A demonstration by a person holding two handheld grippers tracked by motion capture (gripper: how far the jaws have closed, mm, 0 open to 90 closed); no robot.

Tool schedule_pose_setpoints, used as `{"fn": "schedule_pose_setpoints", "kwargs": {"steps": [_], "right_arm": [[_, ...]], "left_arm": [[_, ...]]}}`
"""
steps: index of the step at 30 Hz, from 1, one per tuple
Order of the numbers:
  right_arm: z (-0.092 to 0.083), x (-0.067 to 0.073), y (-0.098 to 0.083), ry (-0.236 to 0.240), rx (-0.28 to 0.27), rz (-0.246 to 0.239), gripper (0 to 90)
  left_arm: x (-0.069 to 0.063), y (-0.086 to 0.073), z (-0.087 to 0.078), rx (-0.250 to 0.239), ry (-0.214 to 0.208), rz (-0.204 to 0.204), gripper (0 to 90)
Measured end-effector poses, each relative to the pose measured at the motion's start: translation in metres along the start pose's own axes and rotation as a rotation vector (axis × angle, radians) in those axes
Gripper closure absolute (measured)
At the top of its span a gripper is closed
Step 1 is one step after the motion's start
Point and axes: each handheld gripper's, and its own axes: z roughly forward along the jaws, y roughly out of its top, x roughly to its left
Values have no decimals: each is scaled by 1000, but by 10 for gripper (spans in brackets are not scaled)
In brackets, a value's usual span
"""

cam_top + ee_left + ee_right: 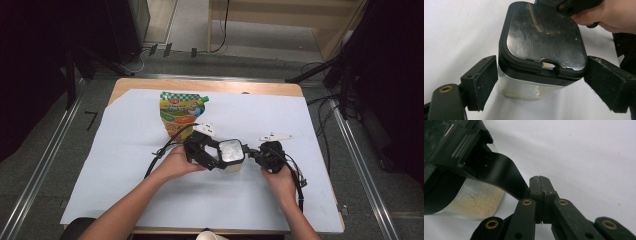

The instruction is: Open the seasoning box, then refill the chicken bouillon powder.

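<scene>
A clear container point(231, 152) with a black lid and a shiny top stands at the middle of the white sheet; pale powder point(481, 200) lies in its bottom. My left gripper point(220, 162) straddles it from the left. In the left gripper view the container point(544, 37) sits between the wide-set pads point(484, 82), which stand right beside the lid's edges without squeezing it. My right gripper point(255, 154) is at the container's right side, jaws shut point(540, 182). A black tab point(499, 172) from the lid runs to the left side of those jaws; whether it is pinched is unclear.
A yellow and green pouch point(181, 114) lies flat behind the container, towards the far edge. The white sheet point(125, 165) covers most of the wooden table point(200, 85). A paper cup point(212, 236) pokes in at the near edge. Cables trail from both grippers.
</scene>
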Motion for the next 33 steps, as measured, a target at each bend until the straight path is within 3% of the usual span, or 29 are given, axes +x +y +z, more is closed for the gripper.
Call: {"fn": "schedule_pose_setpoints", "kwargs": {"steps": [12,24,33], "right_arm": [[1,3,0,10,8,5,900],[1,10,1,24,11,-17,900],[1,13,1,30,12,-21,900]], "left_arm": [[-2,-3,8,9,31,9,103],[-4,-1,1,-21,60,32,125],[-9,2,-1,-16,71,57,132]]}}
